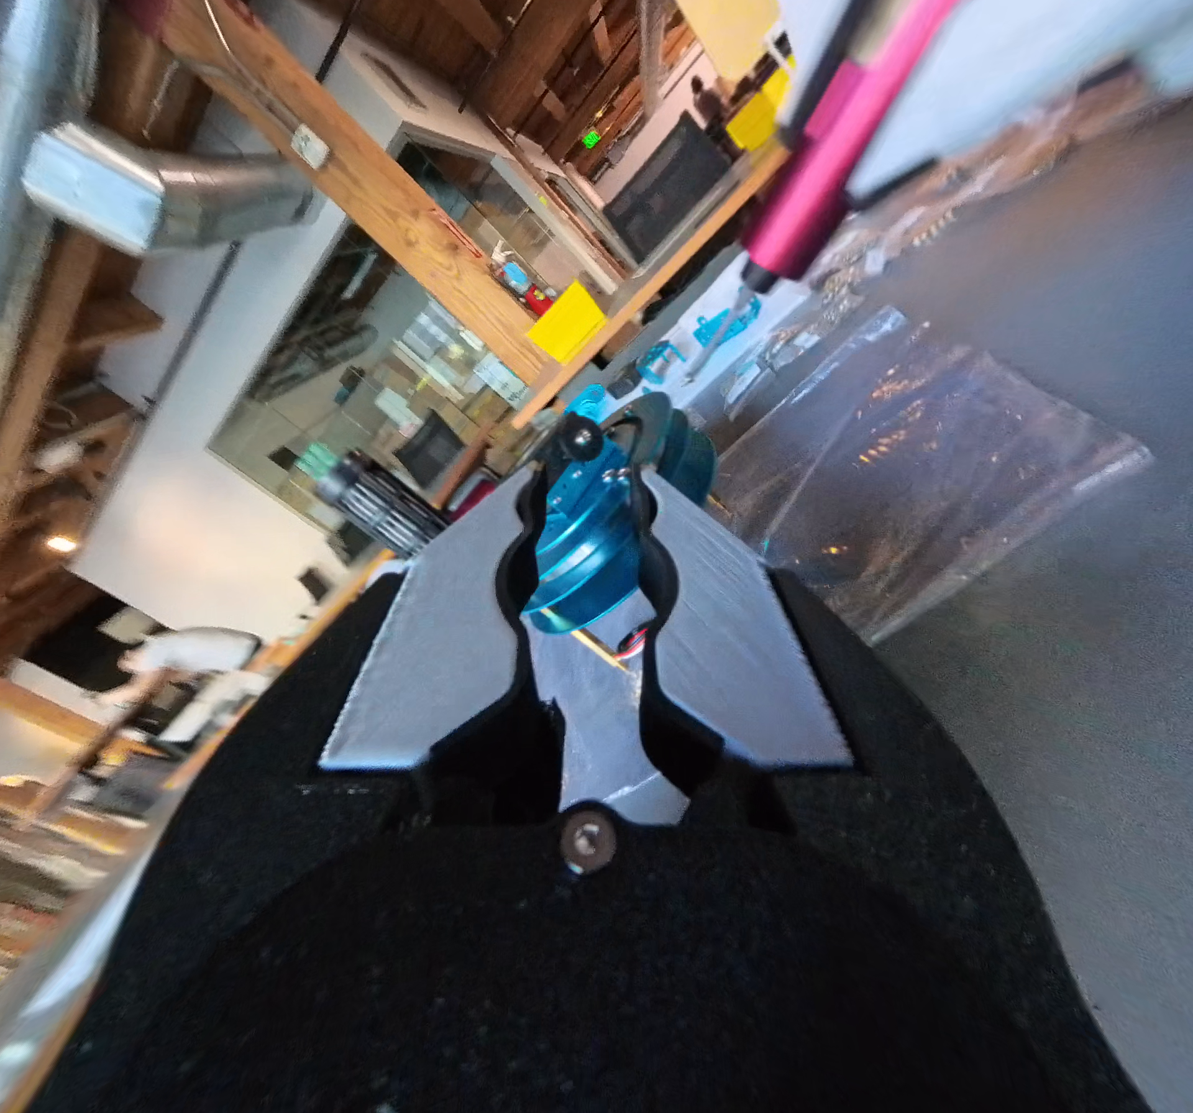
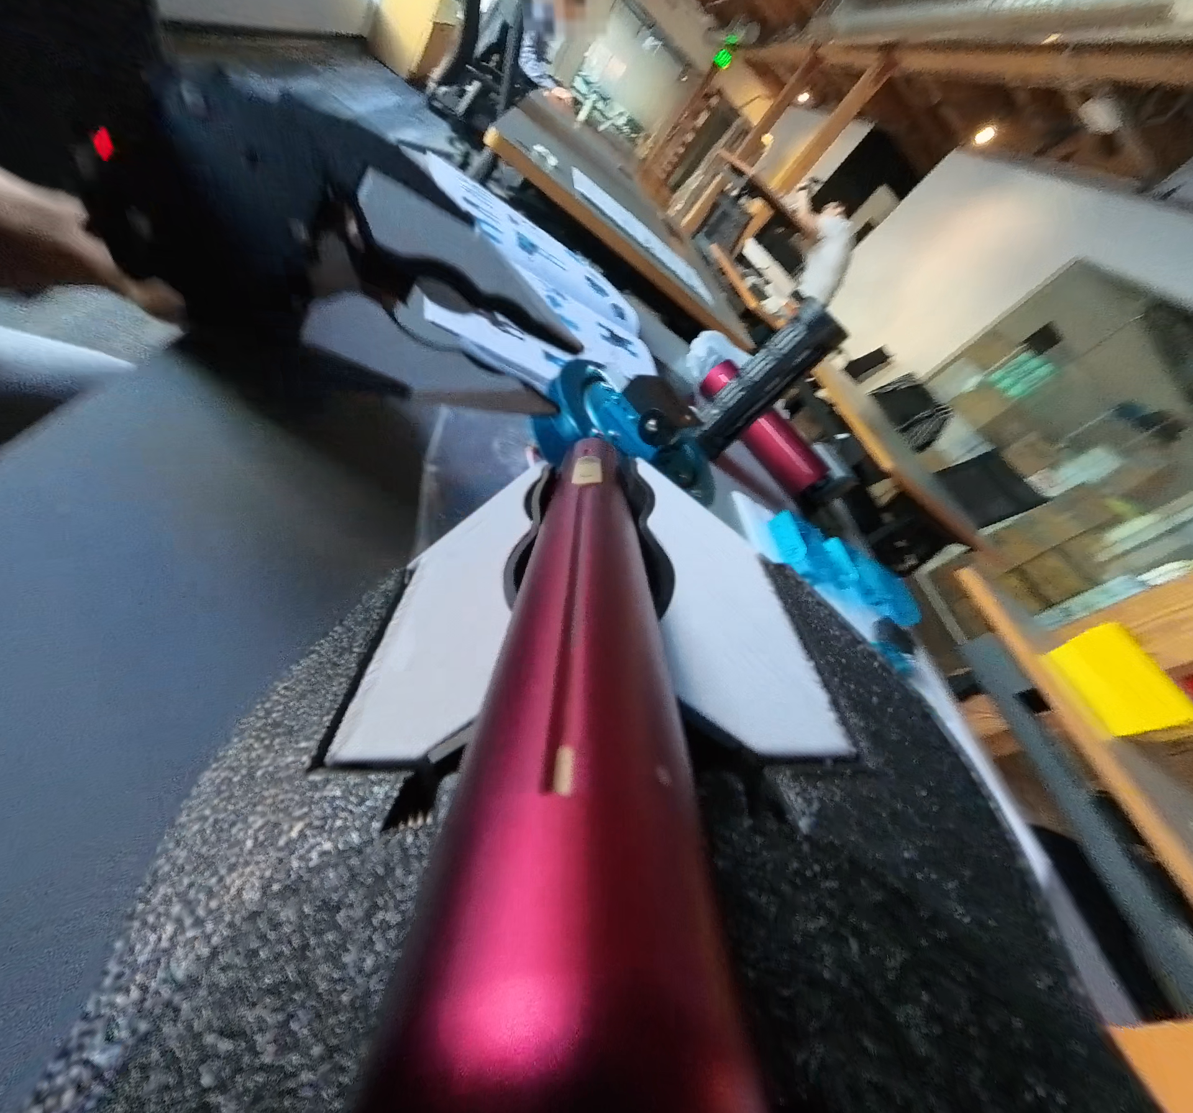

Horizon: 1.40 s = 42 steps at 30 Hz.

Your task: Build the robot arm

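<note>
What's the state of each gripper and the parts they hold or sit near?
Left gripper: shut on blue metal wheel assembly, lifted off the table.
Right gripper: shut on magenta metal electric screwdriver, tip pointing at the assembly.
Clear plastic parts box: lying on grey mat.

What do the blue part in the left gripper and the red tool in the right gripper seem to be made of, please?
The blue part looks like anodised metal, probably aluminium: its rims are thin, glossy and sharply lit, with small screws in it. The red tool also looks like metal, with a satin coloured finish: a soft broad glare lies on its smooth round barrel. Blur leaves both uncertain.
</note>
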{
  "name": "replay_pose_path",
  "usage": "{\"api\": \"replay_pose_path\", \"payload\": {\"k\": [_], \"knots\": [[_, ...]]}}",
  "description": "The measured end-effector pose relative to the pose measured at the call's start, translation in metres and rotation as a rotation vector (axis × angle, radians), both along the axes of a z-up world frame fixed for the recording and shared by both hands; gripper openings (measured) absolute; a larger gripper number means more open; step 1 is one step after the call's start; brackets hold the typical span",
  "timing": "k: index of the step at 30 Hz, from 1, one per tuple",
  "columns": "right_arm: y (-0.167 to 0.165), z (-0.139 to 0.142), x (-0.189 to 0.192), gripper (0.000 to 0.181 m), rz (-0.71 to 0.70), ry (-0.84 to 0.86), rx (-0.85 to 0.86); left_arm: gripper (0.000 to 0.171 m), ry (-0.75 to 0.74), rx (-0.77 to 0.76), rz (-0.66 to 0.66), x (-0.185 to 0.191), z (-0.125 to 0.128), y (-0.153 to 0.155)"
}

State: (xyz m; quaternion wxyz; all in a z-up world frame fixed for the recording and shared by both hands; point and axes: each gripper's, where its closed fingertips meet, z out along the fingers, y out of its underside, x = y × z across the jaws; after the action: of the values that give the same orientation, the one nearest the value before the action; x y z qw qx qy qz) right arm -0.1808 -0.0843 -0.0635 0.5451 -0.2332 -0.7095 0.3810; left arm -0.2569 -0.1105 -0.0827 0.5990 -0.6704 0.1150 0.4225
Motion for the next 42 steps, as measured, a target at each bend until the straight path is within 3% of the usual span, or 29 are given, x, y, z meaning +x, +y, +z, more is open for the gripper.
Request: {"api": "replay_pose_path", "payload": {"k": [4,7,11,19,29,35,42], "knots": [[0.015,-0.010,-0.020,0.022,-0.070,0.137,0.171,0.027,-0.334,0.081,-0.130,-0.027,0.018,-0.003],[0.020,-0.013,-0.034,0.022,-0.081,0.197,0.257,0.053,-0.608,0.017,-0.292,-0.042,0.018,0.012],[0.020,-0.013,-0.042,0.022,-0.078,0.219,0.295,0.073,-0.804,-0.085,-0.478,-0.055,0.020,0.031],[0.018,-0.020,-0.050,0.022,-0.055,0.241,0.344,0.065,-0.944,-0.113,-0.673,-0.062,0.017,0.037],[0.019,-0.020,-0.053,0.022,-0.018,0.209,0.277,0.059,-0.884,-0.187,-0.632,-0.062,-0.004,0.036],[0.016,-0.021,-0.055,0.022,-0.019,0.208,0.277,0.043,-0.872,-0.176,-0.631,-0.064,-0.003,0.036],[0.016,-0.018,-0.056,0.022,-0.020,0.216,0.261,0.041,-0.849,-0.170,-0.628,-0.064,-0.002,0.036]]}}
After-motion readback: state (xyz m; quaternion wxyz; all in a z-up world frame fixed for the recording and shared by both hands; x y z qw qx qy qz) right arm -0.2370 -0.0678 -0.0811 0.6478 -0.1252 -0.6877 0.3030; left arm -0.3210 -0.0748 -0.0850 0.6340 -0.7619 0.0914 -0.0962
